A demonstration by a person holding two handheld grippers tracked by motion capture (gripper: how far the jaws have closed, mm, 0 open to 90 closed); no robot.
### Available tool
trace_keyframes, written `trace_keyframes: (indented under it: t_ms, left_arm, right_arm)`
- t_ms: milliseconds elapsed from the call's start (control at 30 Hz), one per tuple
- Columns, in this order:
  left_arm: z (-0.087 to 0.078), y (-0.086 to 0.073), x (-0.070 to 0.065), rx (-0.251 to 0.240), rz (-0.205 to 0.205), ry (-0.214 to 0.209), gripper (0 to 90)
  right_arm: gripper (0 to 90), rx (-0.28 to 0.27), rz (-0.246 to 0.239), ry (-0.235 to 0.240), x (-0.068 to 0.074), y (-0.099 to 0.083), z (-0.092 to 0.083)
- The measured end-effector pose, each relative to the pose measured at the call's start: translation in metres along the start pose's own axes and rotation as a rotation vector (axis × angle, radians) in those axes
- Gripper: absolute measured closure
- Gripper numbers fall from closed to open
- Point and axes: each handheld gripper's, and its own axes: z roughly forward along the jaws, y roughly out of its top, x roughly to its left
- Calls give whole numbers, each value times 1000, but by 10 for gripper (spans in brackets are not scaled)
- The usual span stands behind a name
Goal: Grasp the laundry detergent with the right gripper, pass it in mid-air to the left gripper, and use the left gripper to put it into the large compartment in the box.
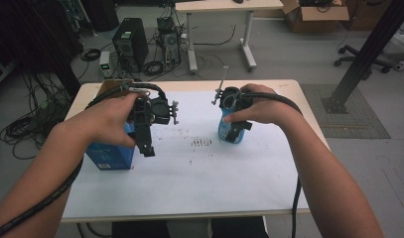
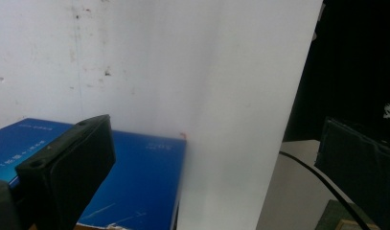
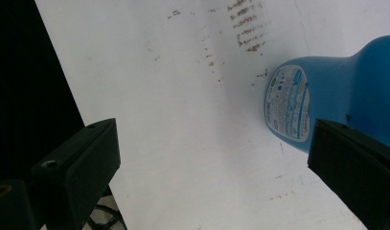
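My left gripper (image 1: 148, 145) hangs over the left part of the white sheet (image 1: 199, 168), jaws pointing down beside a blue box (image 1: 109, 154). In the left gripper view the gripper (image 2: 215, 122) is open, with the blue box (image 2: 140, 177) lying under and past its left jaw and bare sheet between the jaws. My right gripper (image 1: 237, 133) is at a blue bottle (image 1: 224, 131) standing right of centre. In the right gripper view this gripper (image 3: 214, 127) is open; the blue bottle (image 3: 326, 91) with its label sits just beyond the right jaw, and the pads are not pressing on it.
Dark smudges (image 1: 201, 142) mark the middle of the sheet. A cardboard box (image 1: 110, 87) pokes up at the table's back left corner. Behind the table the floor holds a computer tower (image 1: 130, 43), cables, another desk (image 1: 224, 6) and a black post (image 1: 368, 52).
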Motion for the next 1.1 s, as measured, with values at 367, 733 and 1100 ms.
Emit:
trace_keyframes:
  t_ms: [367, 733, 1100]
  left_arm:
    - [1, 2, 3, 3, 4, -4, 2]
    - [2, 4, 2, 4, 7, -2, 2]
    - [2, 5, 2, 1, 14, 0, 2]
  right_arm:
    - [40, -23, -2, -6, 4, -12, -1]
    - [39, -36, 22, -25, 3, -43, 2]
    - [41, -63, 67, -30, -4, -75, 6]
